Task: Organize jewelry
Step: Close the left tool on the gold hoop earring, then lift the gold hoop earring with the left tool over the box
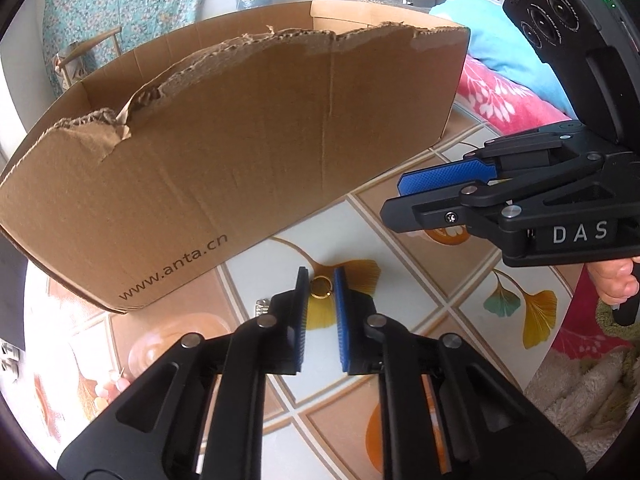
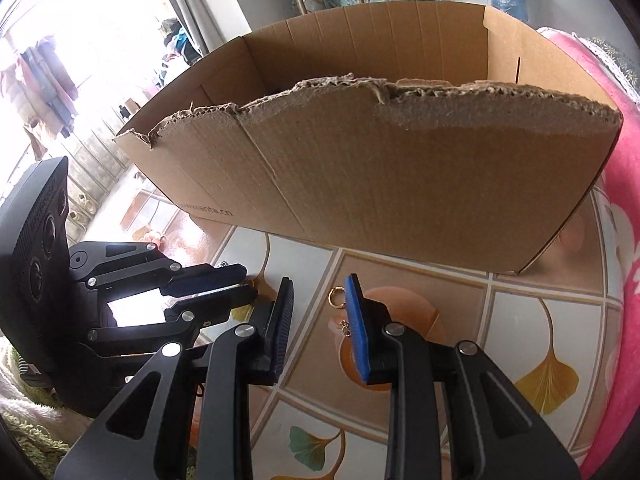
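Plainly, one torn cardboard box (image 1: pixel 248 128) fills the upper part of both views, standing on a tablecloth (image 1: pixel 404 248) printed with ginkgo leaves. Three pieces of jewelry show. One gold ring (image 1: pixel 322 289) lies on the cloth in front of the box, and the left gripper (image 1: pixel 321 278) appears clenched on it, its pads against the ring's sides. One small gold hoop (image 2: pixel 335 295), partly hidden by a blue pad (image 2: pixel 358 328), lies just inside the right gripper (image 2: pixel 320 290), whose jaws stand apart and grasp nothing. One silver piece (image 1: pixel 262 306), half covered by a finger, is hard to identify. A pink blanket (image 2: pixel 624 208) lies at right.
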Demonstrator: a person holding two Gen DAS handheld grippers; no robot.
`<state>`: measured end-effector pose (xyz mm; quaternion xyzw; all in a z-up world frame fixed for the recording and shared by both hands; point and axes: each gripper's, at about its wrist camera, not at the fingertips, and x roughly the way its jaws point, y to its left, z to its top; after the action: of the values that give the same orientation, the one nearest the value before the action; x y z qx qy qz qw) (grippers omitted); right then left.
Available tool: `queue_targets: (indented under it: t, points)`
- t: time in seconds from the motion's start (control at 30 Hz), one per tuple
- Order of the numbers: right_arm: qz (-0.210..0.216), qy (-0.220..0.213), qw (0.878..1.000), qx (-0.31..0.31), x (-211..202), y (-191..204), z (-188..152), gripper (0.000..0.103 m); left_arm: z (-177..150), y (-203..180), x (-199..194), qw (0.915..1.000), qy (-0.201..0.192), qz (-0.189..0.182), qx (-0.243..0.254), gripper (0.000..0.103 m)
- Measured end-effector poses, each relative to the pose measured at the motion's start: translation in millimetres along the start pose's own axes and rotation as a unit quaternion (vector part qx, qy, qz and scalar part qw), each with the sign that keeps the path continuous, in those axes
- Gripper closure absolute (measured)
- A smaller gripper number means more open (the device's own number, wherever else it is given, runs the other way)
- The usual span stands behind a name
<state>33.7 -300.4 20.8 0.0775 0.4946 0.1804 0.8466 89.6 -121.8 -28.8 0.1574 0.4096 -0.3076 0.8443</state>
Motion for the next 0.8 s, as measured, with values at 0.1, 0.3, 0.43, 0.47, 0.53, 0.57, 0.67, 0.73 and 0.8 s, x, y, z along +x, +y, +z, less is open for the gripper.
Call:
queue_targets:
  t: [0.1, 0.3, 0.43, 0.47, 0.53, 0.57, 0.67, 0.73, 0.8]
  points:
    - [-0.004, 0.0, 1.0, -0.001, 0, 1, -2, 0.076, 0, -2, 0, 1.0, -0.001, 0.003, 0.001, 0.093]
    - [-0.014, -0.003, 1.0, -0.011, 3, 6, -3, 0.076, -3, 0, -2, 1.0, -0.002, 0.002, -0.008, 0.093]
    - [-0.028, 0.0, 0.999, -0.025, 9, 12, -3, 0.076, -5, 1, -3, 0.9999, -0.003, 0.003, -0.013, 0.093]
    - [-0.032, 0.0, 0.999, -0.028, 9, 14, -3, 0.076, -6, 1, -3, 0.9999, -0.004, 0.003, -0.014, 0.093]
    - [-0.045, 0.001, 0.998, -0.037, 12, 17, -3, 0.076, -6, 2, -4, 0.9999, -0.005, 0.002, -0.013, 0.093]
    - [-0.052, 0.001, 0.998, -0.041, 12, 17, -3, 0.076, -6, 2, -4, 0.9999, -0.005, 0.002, -0.013, 0.093]
    - [-0.068, -0.004, 0.997, -0.049, 12, 21, -2, 0.076, -6, 1, -3, 0.9999, -0.006, 0.002, -0.013, 0.093]
    - [-0.074, -0.003, 0.996, -0.053, 13, 24, -2, 0.076, -7, 1, -3, 0.9999, -0.007, 0.001, -0.013, 0.093]
    - [-0.078, 0.002, 0.995, -0.056, 16, 24, -3, 0.078, -7, 2, -3, 0.9999, -0.008, 0.001, -0.013, 0.093]
